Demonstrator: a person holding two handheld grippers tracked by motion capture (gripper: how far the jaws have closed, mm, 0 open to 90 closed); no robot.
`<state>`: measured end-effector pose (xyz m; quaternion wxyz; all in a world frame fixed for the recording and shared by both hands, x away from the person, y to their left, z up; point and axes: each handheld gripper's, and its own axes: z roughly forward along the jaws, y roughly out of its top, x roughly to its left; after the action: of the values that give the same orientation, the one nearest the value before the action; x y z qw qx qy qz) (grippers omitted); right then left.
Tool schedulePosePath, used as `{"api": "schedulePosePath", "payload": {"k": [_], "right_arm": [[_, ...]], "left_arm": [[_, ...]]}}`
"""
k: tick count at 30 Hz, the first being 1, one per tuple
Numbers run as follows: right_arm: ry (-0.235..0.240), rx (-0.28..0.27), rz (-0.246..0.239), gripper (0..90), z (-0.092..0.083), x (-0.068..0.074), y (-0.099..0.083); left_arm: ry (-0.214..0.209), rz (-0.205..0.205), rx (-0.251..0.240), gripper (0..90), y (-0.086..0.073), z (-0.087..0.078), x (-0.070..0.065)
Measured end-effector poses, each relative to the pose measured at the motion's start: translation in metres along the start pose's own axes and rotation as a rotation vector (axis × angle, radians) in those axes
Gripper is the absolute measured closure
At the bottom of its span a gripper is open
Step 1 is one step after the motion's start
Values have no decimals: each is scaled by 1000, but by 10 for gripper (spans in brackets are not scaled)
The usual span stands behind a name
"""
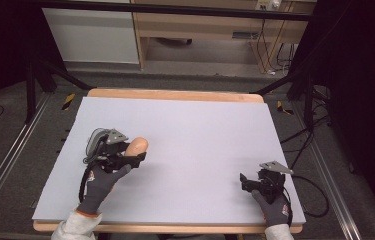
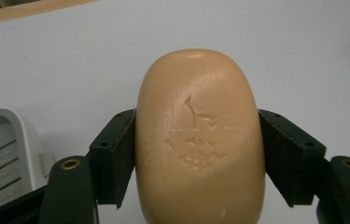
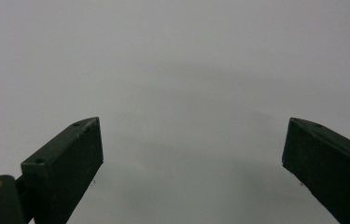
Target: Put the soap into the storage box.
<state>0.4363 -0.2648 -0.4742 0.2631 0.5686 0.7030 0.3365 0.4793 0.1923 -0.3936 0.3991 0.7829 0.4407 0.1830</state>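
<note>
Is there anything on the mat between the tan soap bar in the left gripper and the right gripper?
No. In the high view, the pale grey mat is bare between the tan oval soap bar and the right gripper.

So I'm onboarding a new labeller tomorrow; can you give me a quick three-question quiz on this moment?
1. True or false: the left gripper is shut on the tan oval soap bar.
2. Which gripper has its jaws apart with nothing between them: A left, B right?
3. Fill in: the grey slotted plastic dish lies beside the ___ gripper, on the pale lilac table mat.

Key: 1 true; 2 B; 3 left.
</note>
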Motion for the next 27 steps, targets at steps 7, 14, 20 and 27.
{"api": "schedulePosePath", "payload": {"k": [7, 14, 20, 27], "right_arm": [[0, 0, -5, 54, 0, 0, 0], [2, 1, -3, 54, 1, 0, 0], [4, 5, -4, 54, 2, 2, 0], [7, 7, -10, 54, 2, 3, 1]], "left_arm": [[22, -36, -26, 312, 3, -10, 19], [44, -61, -16, 313, 2, -10, 35], [75, -82, -11, 313, 0, -7, 47], [110, -123, -3, 313, -4, -4, 67]]}}
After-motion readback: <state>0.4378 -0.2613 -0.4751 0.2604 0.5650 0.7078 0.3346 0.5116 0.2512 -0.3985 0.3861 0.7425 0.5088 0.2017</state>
